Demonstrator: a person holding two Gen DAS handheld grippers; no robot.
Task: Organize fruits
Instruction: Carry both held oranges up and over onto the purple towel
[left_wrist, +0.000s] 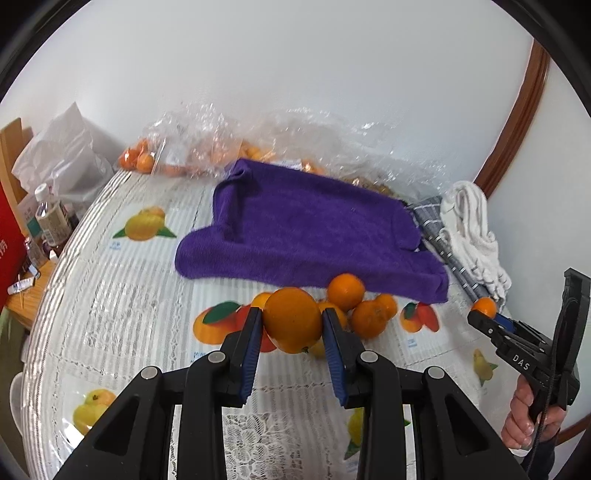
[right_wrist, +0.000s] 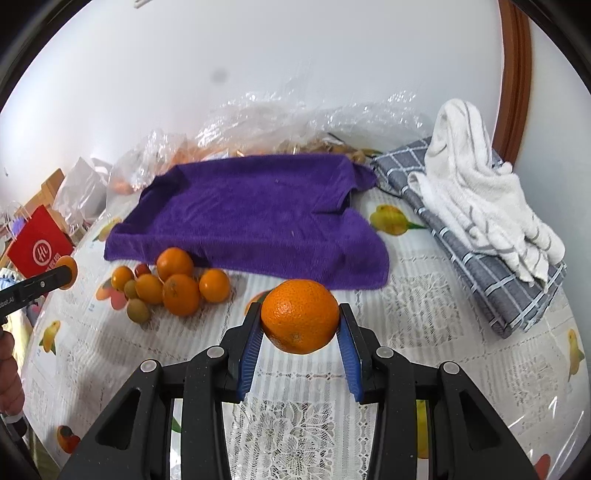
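Now left tongs (left_wrist: 291, 320) grip orange (left_wrist: 292, 319); right tongs (right_wrist: 300, 320) grip another orange (right_wrist: 300, 320)

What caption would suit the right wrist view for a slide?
Right gripper holds an orange above the table, near a fruit pile beside a purple towel.

1. Plain white wall (left_wrist: 295, 74), 12 o'clock, evenly lit.
2. Curved brown wooden trim (left_wrist: 517, 122), 2 o'clock.
3. Table under white lace-pattern, fruit-printed plastic cover (left_wrist: 122, 295), centre.
4. Light wooden side furniture (left_wrist: 13, 144), 9 o'clock.
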